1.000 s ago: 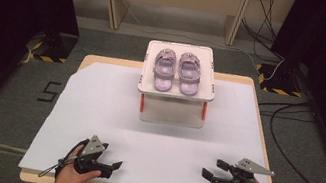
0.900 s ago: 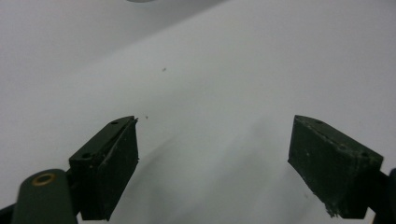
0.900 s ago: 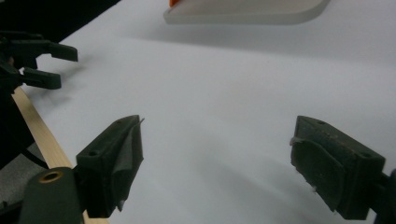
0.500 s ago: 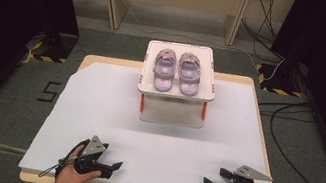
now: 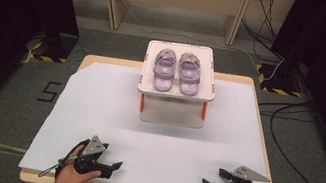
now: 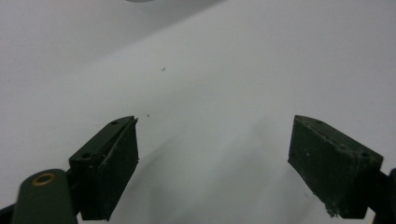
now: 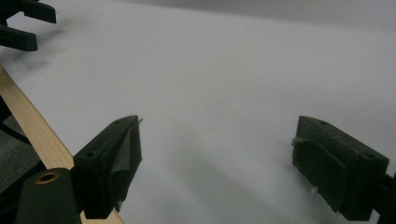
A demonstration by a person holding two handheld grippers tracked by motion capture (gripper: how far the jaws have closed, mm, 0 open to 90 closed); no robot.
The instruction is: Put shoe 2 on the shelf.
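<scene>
One mark could be read: a black "5" stood on the grey floor just left of the counter, in the high view. Nothing else in any view carried legible text, labels or brands.

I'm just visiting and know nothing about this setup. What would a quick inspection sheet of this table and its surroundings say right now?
Surface: wooden table covered by a white paper sheet, flat.
Job's things: pair of small lilac strapped shoes side by side on a white square tray-topped stand with orange legs at the far middle of the table.
Clutter: nothing seen.
Grippers: left hand-held black tool and right hand-held black tool at the near edge, both open and empty.
Cables: black cables on the floor to the right; a cable trails from the left tool.
Surroundings: grey carpet floor with a "5" marked, yellow-black hazard tape, dark curtains at both sides.
</scene>
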